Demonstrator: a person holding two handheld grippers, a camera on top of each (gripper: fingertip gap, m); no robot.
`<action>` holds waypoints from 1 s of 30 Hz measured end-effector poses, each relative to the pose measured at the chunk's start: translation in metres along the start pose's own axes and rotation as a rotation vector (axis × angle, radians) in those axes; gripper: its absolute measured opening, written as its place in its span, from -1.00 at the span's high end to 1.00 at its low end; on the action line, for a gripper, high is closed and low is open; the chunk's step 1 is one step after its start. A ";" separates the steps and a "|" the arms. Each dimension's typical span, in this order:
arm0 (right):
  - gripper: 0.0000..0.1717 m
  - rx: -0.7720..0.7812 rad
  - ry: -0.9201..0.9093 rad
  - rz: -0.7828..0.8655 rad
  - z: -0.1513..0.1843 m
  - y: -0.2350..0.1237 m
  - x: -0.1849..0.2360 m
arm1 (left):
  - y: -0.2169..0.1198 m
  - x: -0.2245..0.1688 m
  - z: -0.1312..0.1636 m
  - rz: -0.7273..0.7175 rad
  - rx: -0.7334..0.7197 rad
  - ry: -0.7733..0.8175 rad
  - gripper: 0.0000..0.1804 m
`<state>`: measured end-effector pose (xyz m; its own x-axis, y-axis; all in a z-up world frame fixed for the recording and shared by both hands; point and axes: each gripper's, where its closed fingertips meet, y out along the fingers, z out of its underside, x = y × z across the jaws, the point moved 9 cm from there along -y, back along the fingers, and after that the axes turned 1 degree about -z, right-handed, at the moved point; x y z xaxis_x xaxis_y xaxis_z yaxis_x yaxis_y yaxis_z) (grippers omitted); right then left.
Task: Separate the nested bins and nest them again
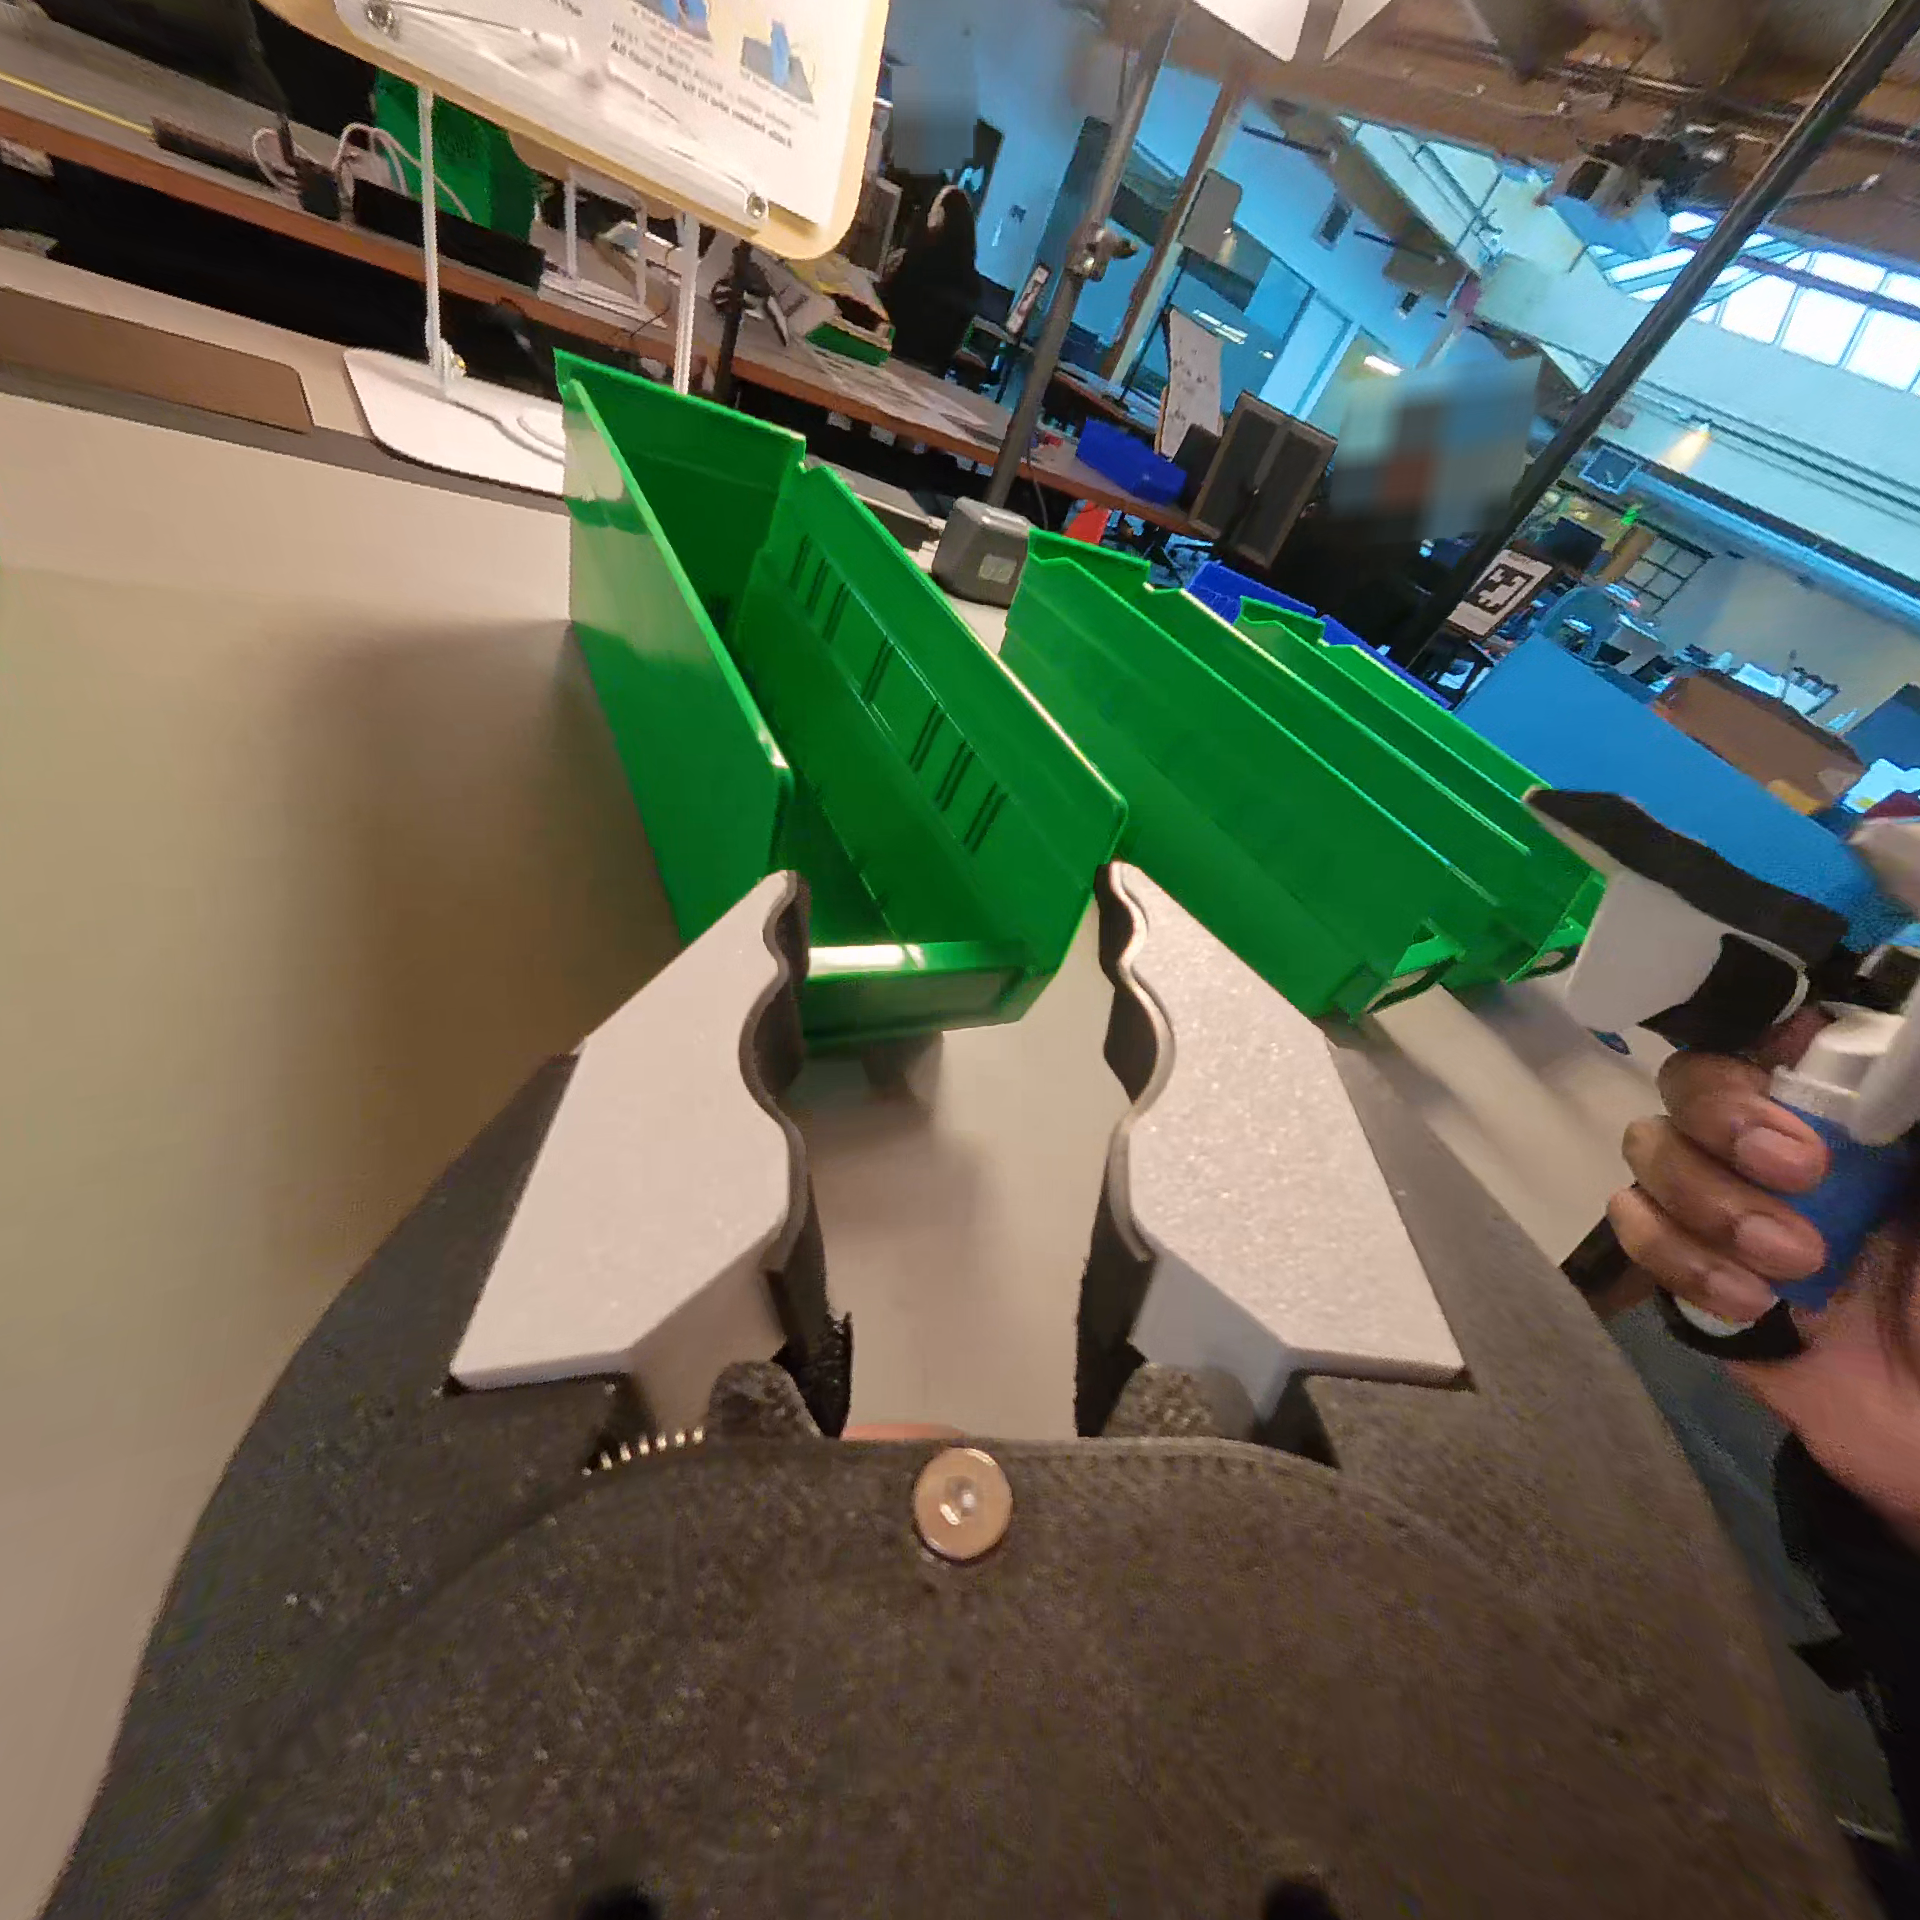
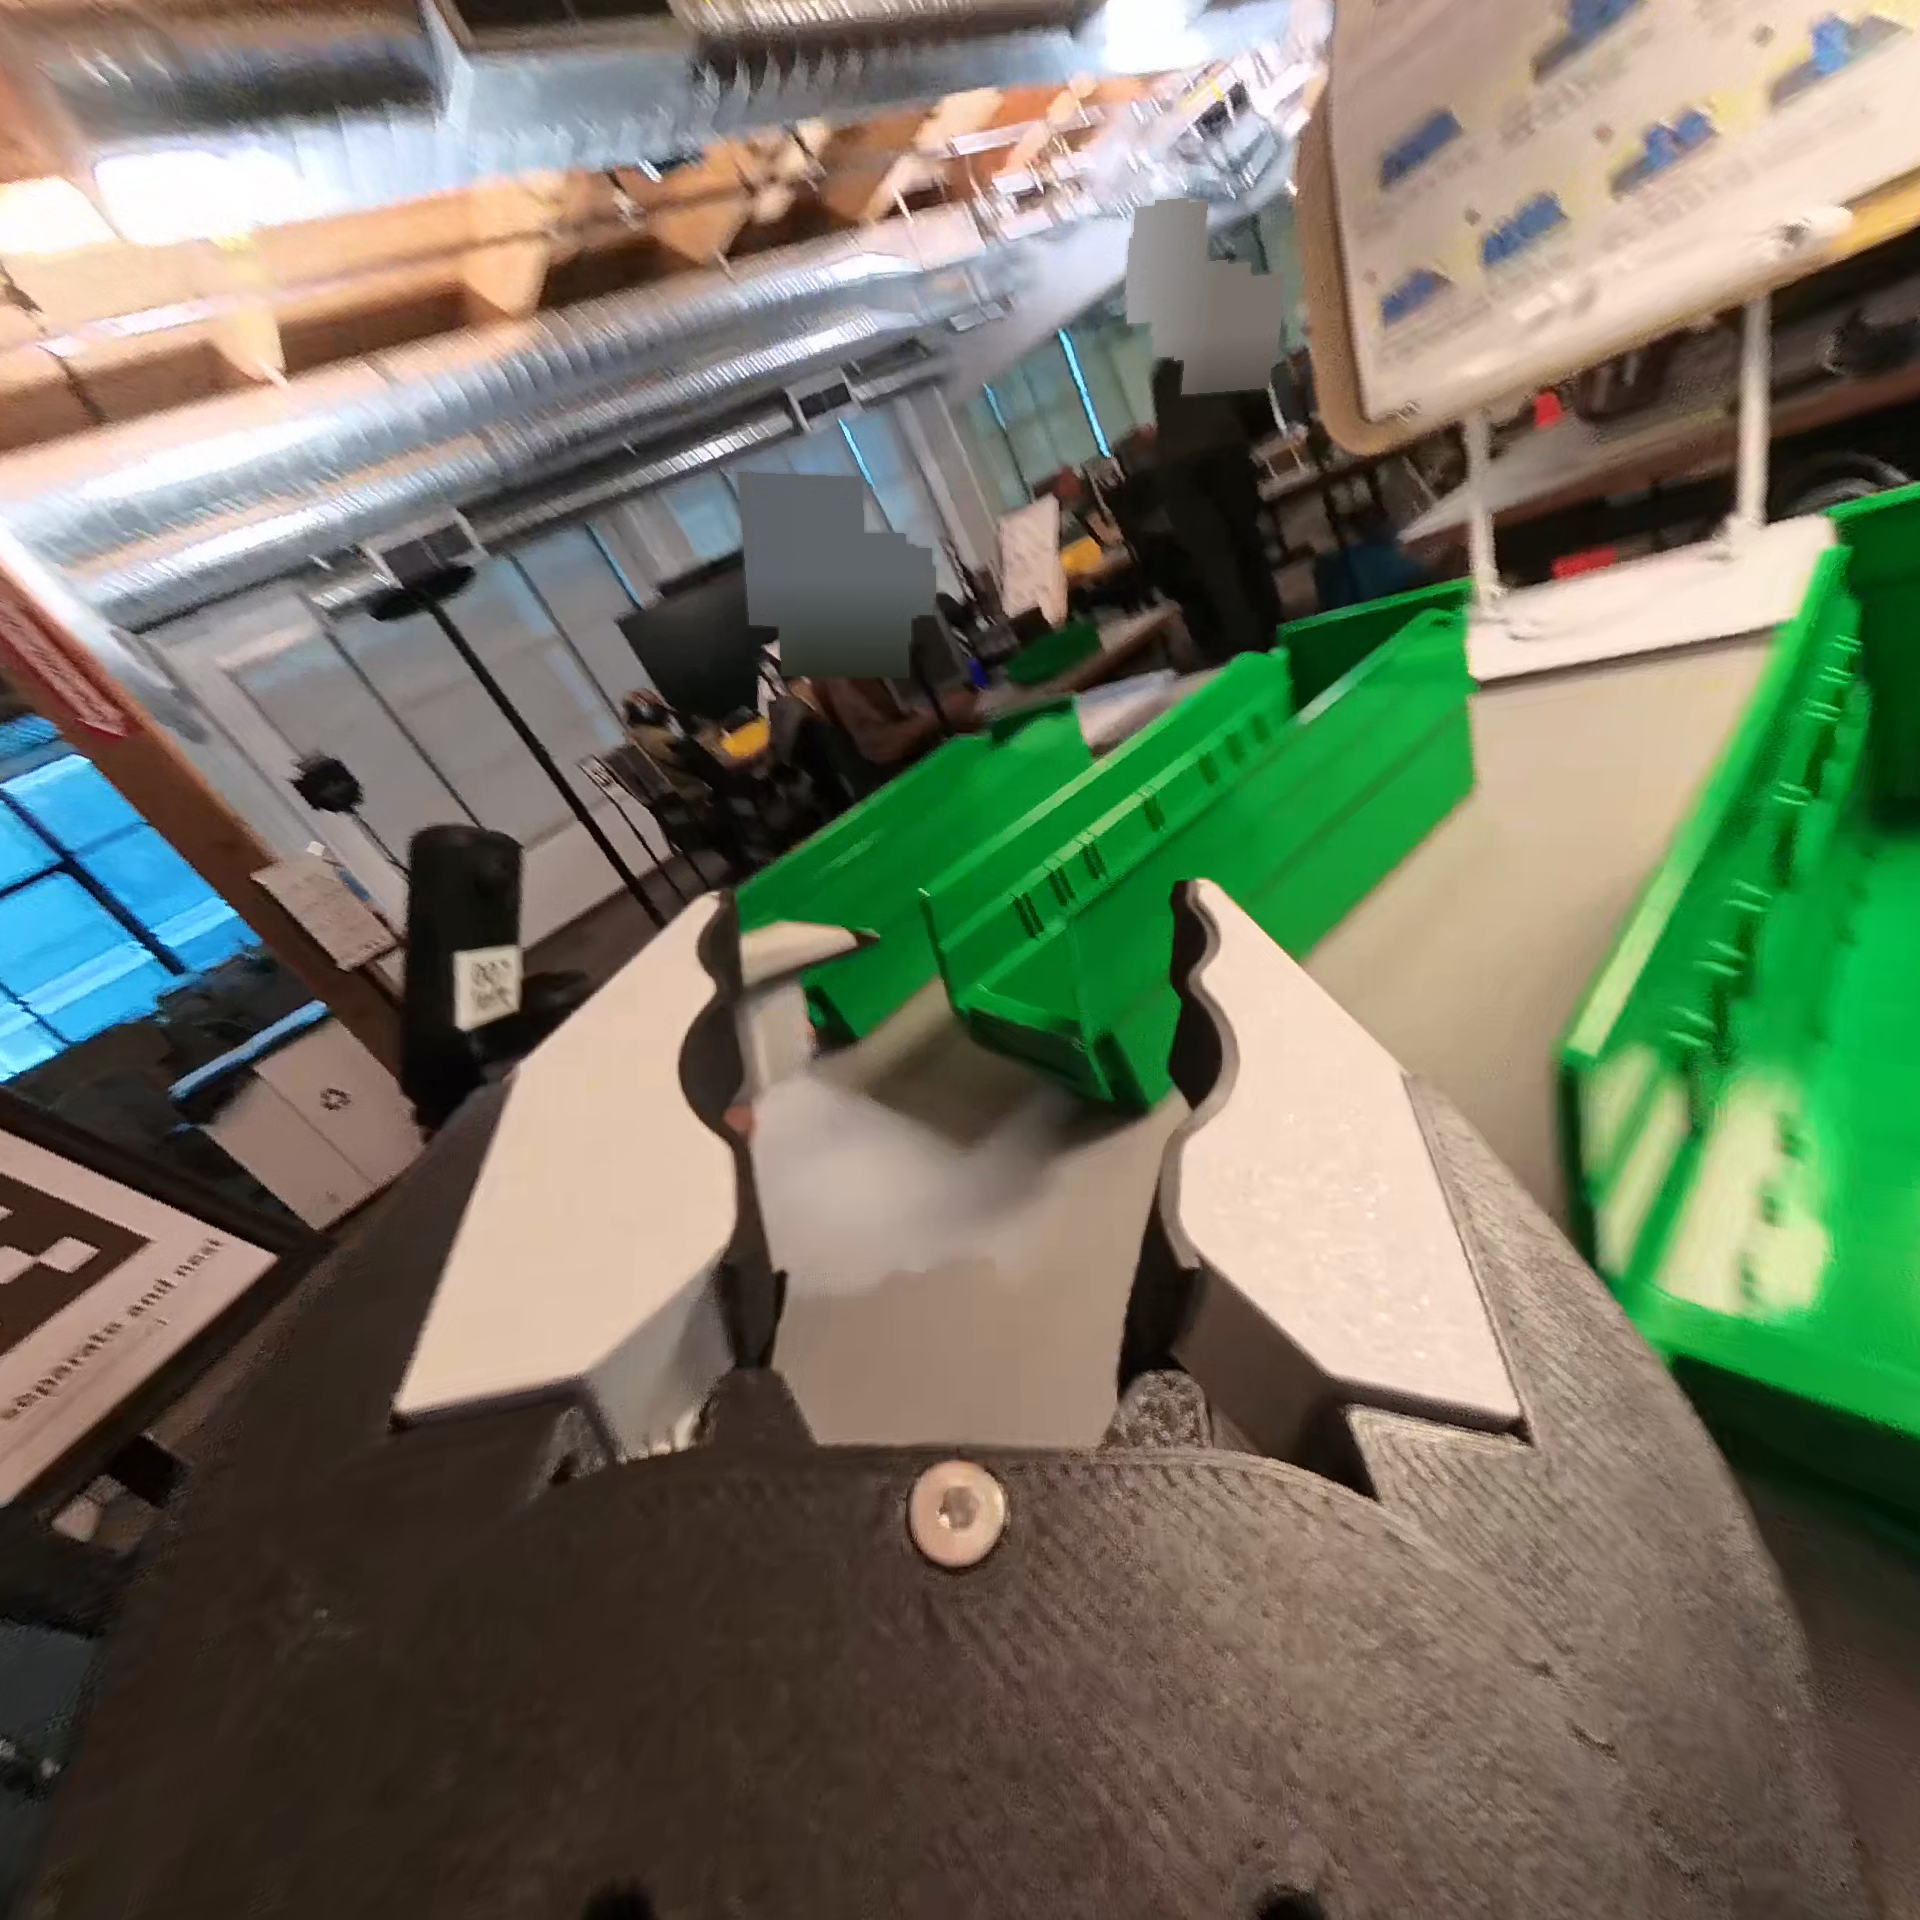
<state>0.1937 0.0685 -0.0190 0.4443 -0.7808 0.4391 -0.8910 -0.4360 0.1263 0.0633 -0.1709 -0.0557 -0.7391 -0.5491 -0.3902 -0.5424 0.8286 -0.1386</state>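
On the grey table both grippers, left and right, gape empty before 3 separated green bins, so re-nesting seemingly comes next, needing a rim grasp.

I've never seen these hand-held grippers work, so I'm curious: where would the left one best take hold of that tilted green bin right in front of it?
Probably the near end wall of the tilted bin, approached head-on with the left gripper. That low lip faces the open fingers and looks thin enough to pinch; the long side walls stand too far apart to straddle.

Workshop: long cluttered workbenches, exposed ceiling ductwork, tripod stands.
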 end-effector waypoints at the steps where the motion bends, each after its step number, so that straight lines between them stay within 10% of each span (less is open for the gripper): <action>1: -0.03 -0.026 0.010 -0.028 0.002 0.007 0.006 | 0.002 -0.005 0.004 -0.002 0.009 -0.004 0.39; 12: -0.24 -0.120 0.166 -0.241 0.014 0.062 0.041 | 0.013 -0.042 0.038 0.163 0.009 -0.179 0.39; 18: -0.46 -0.387 0.385 -0.453 0.012 0.071 0.044 | 0.010 -0.068 0.047 0.723 -0.293 -0.630 0.25; 30: -0.78 -0.552 0.473 -0.581 0.009 0.068 0.048 | -0.021 -0.081 0.043 0.538 -0.698 -0.342 0.02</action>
<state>0.1550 -0.0032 0.0027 0.8584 -0.1901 0.4765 -0.5130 -0.3320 0.7916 0.1515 -0.1393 -0.0604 -0.8622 0.0414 -0.5049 -0.3615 0.6481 0.6703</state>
